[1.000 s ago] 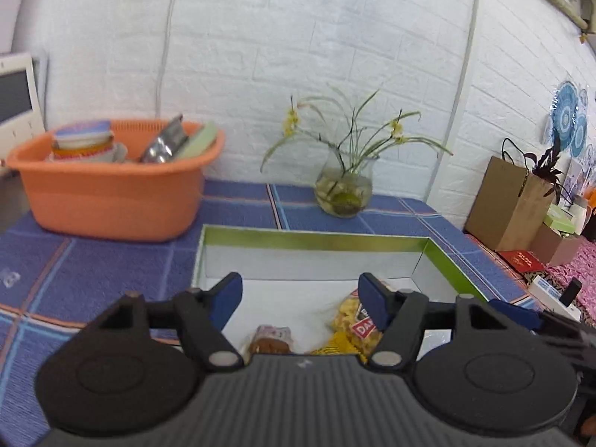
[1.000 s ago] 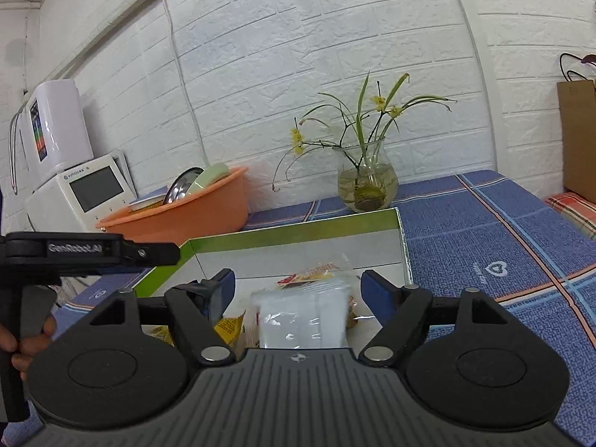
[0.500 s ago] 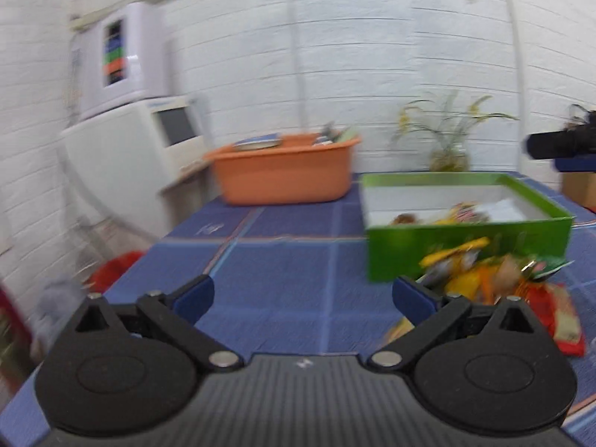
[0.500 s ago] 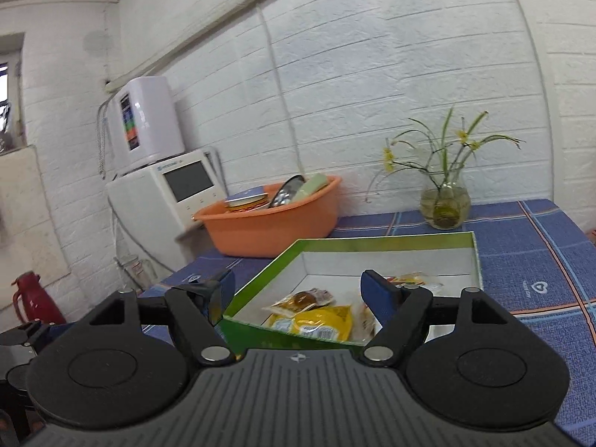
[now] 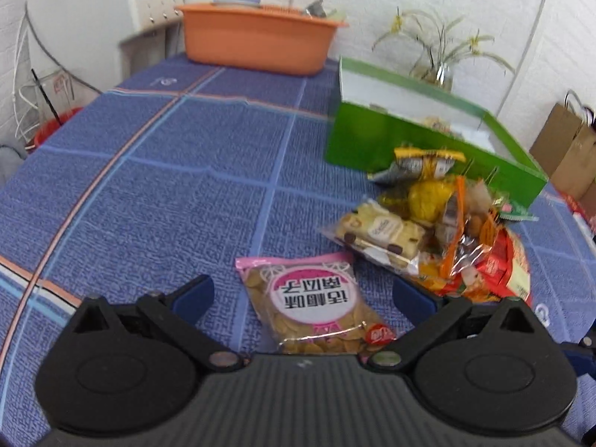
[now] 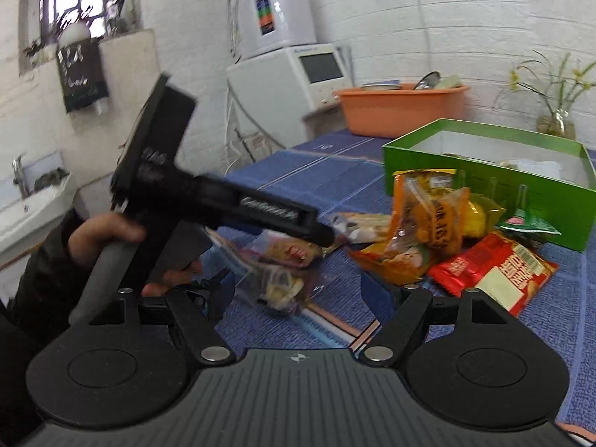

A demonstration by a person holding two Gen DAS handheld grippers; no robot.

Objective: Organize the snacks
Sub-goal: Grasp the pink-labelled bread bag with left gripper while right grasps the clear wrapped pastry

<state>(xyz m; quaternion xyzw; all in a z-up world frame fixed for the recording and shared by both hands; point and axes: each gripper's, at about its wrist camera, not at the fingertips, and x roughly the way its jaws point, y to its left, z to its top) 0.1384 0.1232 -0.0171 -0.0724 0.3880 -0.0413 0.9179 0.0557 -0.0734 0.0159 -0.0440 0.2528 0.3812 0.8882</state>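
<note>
A pile of snack packets point(image 5: 439, 223) lies on the blue tablecloth in front of the green box point(image 5: 421, 141). A pink-labelled chip bag point(image 5: 316, 305) lies nearest, between the wide-open fingers of my left gripper point(image 5: 303, 298), just above it. In the right wrist view my right gripper point(image 6: 298, 290) is open and empty, hovering over a clear packet point(image 6: 275, 283). The pile point(image 6: 432, 231), a red packet point(image 6: 495, 272) and the green box point(image 6: 484, 164) lie ahead of it. The left gripper's body point(image 6: 208, 201) crosses that view at the left.
An orange basin point(image 5: 257, 37) with dishes stands at the table's far side, next to a white appliance point(image 5: 97, 11). A glass vase with flowers point(image 5: 436, 63) stands behind the box. Brown paper bags point(image 5: 570, 149) stand at the right. A sink point(image 6: 29, 201) is off the table's left.
Both grippers have drawn back from the green box and dropped toward the pile in front of it. The left gripper now hovers over the pink chip bag.
</note>
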